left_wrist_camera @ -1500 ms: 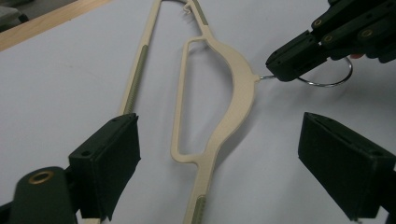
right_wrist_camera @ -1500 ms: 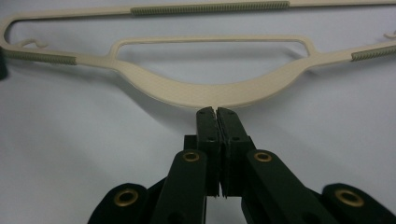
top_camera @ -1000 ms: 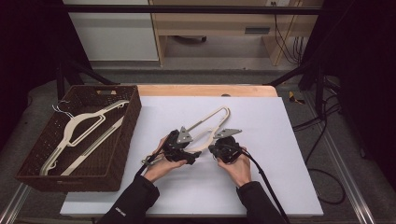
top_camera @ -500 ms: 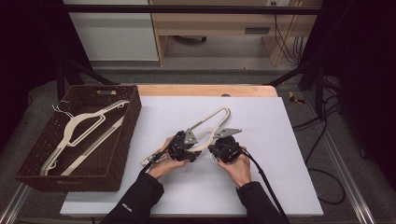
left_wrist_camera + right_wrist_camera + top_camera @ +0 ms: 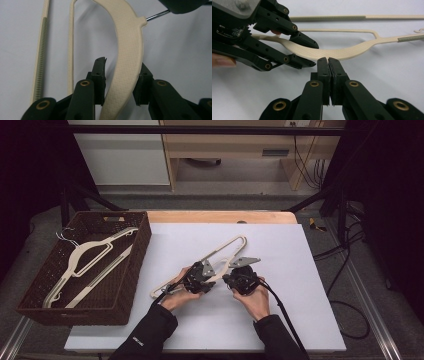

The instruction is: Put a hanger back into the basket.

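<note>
Both grippers, left (image 5: pixel 199 279) and right (image 5: pixel 240 276), meet at a hanger (image 5: pixel 227 251) mid-frame on the bench (image 5: pixel 300 285); basket (image 5: pixel 132 285) at left.

Two black grippers on show: the left gripper (image 5: pixel 209 281) and right gripper (image 5: pixel 235 279), each topped by a grey three-cornered plate. Up close, the linkages are matte black bars pinned with brass-ringed rivets, and the pads (image 5: pixel 323 65) are flat black blocks with small screw holes. A black cable (image 5: pixel 282 309) trails off the right one. Both sleeves (image 5: pixel 145 335) are black, the left carrying a small white mark near the cuff.
</note>
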The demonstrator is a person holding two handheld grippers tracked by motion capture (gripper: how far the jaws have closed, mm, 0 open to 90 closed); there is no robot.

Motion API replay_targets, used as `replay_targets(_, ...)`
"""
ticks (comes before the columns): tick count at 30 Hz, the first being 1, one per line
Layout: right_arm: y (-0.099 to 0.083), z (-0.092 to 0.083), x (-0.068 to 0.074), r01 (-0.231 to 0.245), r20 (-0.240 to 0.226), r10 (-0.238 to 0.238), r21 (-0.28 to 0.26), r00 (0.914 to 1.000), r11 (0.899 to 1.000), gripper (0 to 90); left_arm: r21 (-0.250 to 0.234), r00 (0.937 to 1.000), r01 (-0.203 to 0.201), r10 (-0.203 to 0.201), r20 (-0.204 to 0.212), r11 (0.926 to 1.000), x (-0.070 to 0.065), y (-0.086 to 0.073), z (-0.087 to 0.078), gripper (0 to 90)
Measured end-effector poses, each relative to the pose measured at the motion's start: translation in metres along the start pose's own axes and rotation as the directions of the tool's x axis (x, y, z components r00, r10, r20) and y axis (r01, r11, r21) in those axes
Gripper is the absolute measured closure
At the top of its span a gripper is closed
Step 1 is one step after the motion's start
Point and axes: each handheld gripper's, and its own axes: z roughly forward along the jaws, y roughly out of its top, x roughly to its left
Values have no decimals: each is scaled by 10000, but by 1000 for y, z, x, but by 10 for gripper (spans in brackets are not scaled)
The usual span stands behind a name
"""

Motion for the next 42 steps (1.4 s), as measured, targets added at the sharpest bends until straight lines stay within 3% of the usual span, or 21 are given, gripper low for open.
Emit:
replay_targets(2, 1, -5, 0, -129, -15, 128, -238, 9999, 9996, 850, -65, 10000, -18, 17, -48, 10000, 1, 0, -2, 676)
replay_targets(3, 2, -10, -3, 123, -148, -129, -376, 9998, 9992, 836, -70, 10000, -14, 14, -34, 10000, 2, 0, -4, 677)
replay_targets(7, 5, -32, -10, -236, -289, 204, -1167, 9994, 9929, 769, -266, 9999, 109, -111, -69, 9996, 7, -1, -12, 686)
replay_targets(11, 4, -60, -24, -641, -239, 603, -2153, 9979, 9744, 662, -419, 9995, 154, -165, -256, 9990, 13, -1, -22, 701)
replay_targets(16, -7, -85, -44, -876, 257, 1002, -3056, 9946, 9481, 525, -618, 9981, 327, -358, -501, 9976, 22, -1, -36, 728)
replay_targets(20, -21, -90, -56, -1066, 523, 1286, -3071, 9903, 9457, 443, -961, 9941, 751, -822, -715, 9925, 27, 0, -44, 750)
replay_targets(22, -28, -90, -62, -1103, 663, 1352, -2930, 9886, 9497, 407, -987, 9921, 768, -859, -911, 9921, 30, 0, -48, 762)
replay_targets(28, -44, -92, -71, -1528, 739, 1821, -2960, 9805, 9429, 288, -879, 9851, 700, -828, -1506, 9937, 39, 0, -58, 802)
replay_targets(30, -47, -92, -72, -1481, 756, 1778, -2974, 9812, 9432, 261, -843, 9818, 732, -867, -1690, 9937, 43, 0, -62, 815)
replay_targets(32, -50, -92, -72, -1393, 823, 1705, -2956, 9819, 9451, 219, -1185, 9763, 1070, -1269, -1754, 9872, 45, -2, -63, 827)
replay_targets(35, -54, -93, -72, -1276, 815, 1582, -2964, 9840, 9465, 169, -1243, 9709, 1193, -1420, -1931, 9850, 51, -4, -67, 843)
replay_targets(36, -55, -93, -72, -1259, 788, 1551, -2922, 9848, 9480, 156, -962, 9728, 1019, -1194, -1985, 9901, 54, -5, -70, 847)
replay_targets(42, -60, -93, -73, -1107, 800, 1387, -2846, 9871, 9522, 119, -1058, 9676, 1449, -1632, -1926, 9838, 62, -9, -75, 855)
